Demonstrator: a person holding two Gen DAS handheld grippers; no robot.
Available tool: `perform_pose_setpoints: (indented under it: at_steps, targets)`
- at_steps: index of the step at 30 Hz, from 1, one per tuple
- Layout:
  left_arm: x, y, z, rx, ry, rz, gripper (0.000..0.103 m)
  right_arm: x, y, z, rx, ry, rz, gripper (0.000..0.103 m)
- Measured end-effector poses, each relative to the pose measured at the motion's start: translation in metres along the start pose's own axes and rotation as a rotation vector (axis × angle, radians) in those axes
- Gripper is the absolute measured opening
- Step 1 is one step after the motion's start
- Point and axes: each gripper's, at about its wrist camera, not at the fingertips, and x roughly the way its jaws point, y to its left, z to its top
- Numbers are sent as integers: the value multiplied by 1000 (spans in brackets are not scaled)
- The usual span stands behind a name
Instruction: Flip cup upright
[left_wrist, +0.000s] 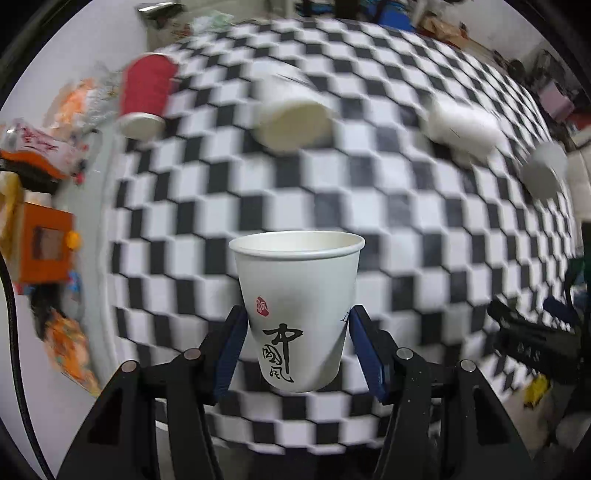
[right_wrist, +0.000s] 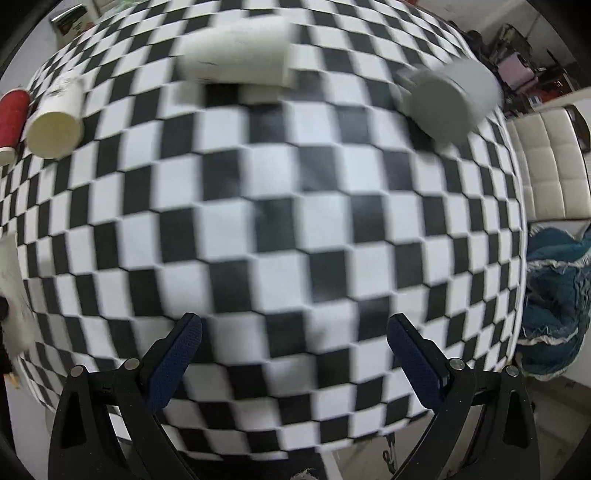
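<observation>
My left gripper (left_wrist: 295, 332) is shut on a white paper cup (left_wrist: 297, 302) with black calligraphy and a red seal. The cup is upright, mouth up, held above the checkered tablecloth (left_wrist: 406, 240). My right gripper (right_wrist: 293, 343) is open and empty over the cloth (right_wrist: 277, 229). Other cups lie on their sides: a red one (left_wrist: 146, 96), a white one (left_wrist: 291, 110), another white one (left_wrist: 461, 127) and a grey one (left_wrist: 545, 170). The right wrist view shows them as red (right_wrist: 11, 122), white (right_wrist: 55, 122), white (right_wrist: 236, 53) and grey (right_wrist: 450, 99).
Orange packets and boxes (left_wrist: 44, 240) clutter the table's left side. The other gripper (left_wrist: 535, 343) shows at the right in the left wrist view. A white padded seat (right_wrist: 546, 166) and a blue cloth (right_wrist: 554, 295) lie beyond the table's right edge.
</observation>
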Motion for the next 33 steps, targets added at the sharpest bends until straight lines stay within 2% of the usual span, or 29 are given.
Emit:
perform_pose_setpoints:
  at_steps: [2,5,6,11,16,23,29,31,32,33]
  targets:
    - [10,-32,-8,22,35,-37,54,5,-32,-5,29,4,-4,101]
    - [21,-69,-13,47,51,-38,54,14,-67,-9,72,7,-11,101]
    - [25,-81,-13,49,57,-37,54,21,-74,-1,82,8,-14,101]
    - [37,-108,-4,43,67,-32,54,35,-117,-9,131,13,-31,101]
    - [53,-122,10,32,111,-23,55,55,-126,-8,165,36,-30,101]
    - [49,-134,35,38,110,0,57,72,-136,-14,176,67,-15,101]
    - [48,-136,57,28,115,14,57,81,-152,-11,164,59,1,101]
    - [51,-139,56,27,120,15,59,80,-154,-8,162,55,5,101]
    - [52,-140,55,29,118,15,64,80,-155,-8,162,51,7,101]
    - [49,-139,38,30,113,17,68,80,-156,-7,162,49,8,101]
